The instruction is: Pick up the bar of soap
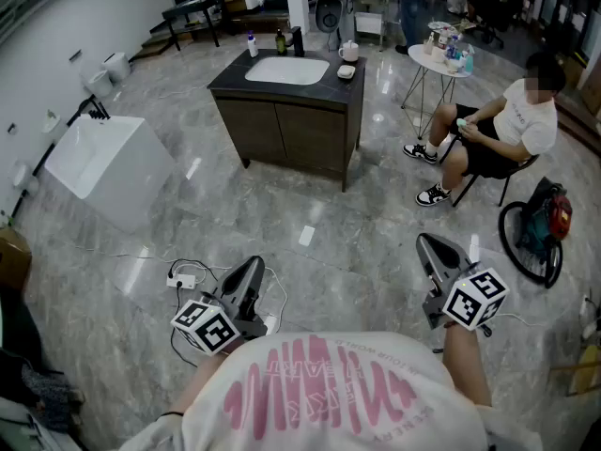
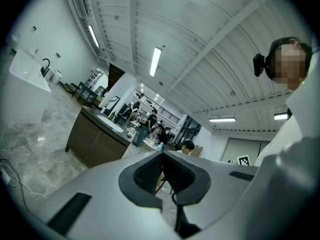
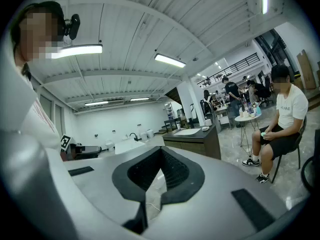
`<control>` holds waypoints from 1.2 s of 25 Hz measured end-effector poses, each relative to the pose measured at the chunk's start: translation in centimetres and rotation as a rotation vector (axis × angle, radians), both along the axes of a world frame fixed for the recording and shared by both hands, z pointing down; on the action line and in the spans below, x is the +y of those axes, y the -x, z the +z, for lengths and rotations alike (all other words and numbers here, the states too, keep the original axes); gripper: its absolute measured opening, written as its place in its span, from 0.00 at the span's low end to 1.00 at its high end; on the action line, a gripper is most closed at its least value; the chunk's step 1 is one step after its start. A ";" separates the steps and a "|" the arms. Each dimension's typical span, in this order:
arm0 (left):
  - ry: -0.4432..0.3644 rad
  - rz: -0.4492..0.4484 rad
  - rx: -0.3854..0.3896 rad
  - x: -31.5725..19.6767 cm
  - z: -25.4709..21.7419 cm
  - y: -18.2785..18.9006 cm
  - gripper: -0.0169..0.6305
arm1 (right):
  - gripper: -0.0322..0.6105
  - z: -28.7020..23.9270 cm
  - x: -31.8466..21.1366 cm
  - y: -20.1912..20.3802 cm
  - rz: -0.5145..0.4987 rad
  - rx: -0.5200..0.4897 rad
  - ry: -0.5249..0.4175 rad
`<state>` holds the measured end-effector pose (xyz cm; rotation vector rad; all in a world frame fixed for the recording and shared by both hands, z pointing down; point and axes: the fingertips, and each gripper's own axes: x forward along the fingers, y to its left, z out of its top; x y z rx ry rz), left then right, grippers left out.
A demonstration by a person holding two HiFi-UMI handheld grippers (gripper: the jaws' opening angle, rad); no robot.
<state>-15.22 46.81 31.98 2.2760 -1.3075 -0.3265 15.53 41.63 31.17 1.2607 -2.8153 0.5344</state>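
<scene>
Grey plastic forms both tools, and each carries a cube of black-and-white square markers. The left hand-held gripper [image 1: 254,266] has its jaws pressed together with nothing between them; its own view shows the ribbed black pads [image 2: 150,171] meeting at the tip. The right hand-held gripper [image 1: 428,245] is closed and empty as well. Both are held low over the grey marbled floor [image 1: 376,224], close to the wearer's white T-shirt [image 1: 329,393]. The shirt bears pink lettering, upside down from here and too broken up to read surely.

A white power strip with cables [image 1: 183,278] lies on the floor just ahead of the left tool. Well beyond stands the dark wooden desk [image 1: 235,78] with a white inset basin [image 1: 286,69]. At the desk's right end a small white dish [image 1: 346,71] holds what seems to be the bar of soap [image 1: 346,69], with a white mug [image 1: 348,52] just behind it. Three bottles [image 1: 280,42] stand behind the basin; their labels are too small to read. A seated person in a white shirt [image 1: 498,130] is to the right.
</scene>
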 end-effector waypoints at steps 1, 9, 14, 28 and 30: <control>0.000 0.002 0.001 -0.1 0.0 -0.3 0.04 | 0.07 0.0 -0.1 -0.3 0.002 0.002 0.001; -0.009 -0.007 0.007 -0.7 -0.6 -2.2 0.04 | 0.07 -0.5 -0.8 -2.4 0.019 0.004 0.000; -0.039 -0.018 -0.002 -1.5 -1.0 -3.7 0.04 | 0.07 -0.7 -1.8 -4.7 0.029 -0.043 -0.033; -0.021 -0.100 -0.028 -1.4 1.5 -4.9 0.04 | 0.07 3.6 -2.6 -8.1 0.013 -0.039 0.020; -0.035 -0.083 -0.018 -3.0 1.3 -5.6 0.04 | 0.07 4.3 -3.1 -8.4 0.019 -0.043 0.023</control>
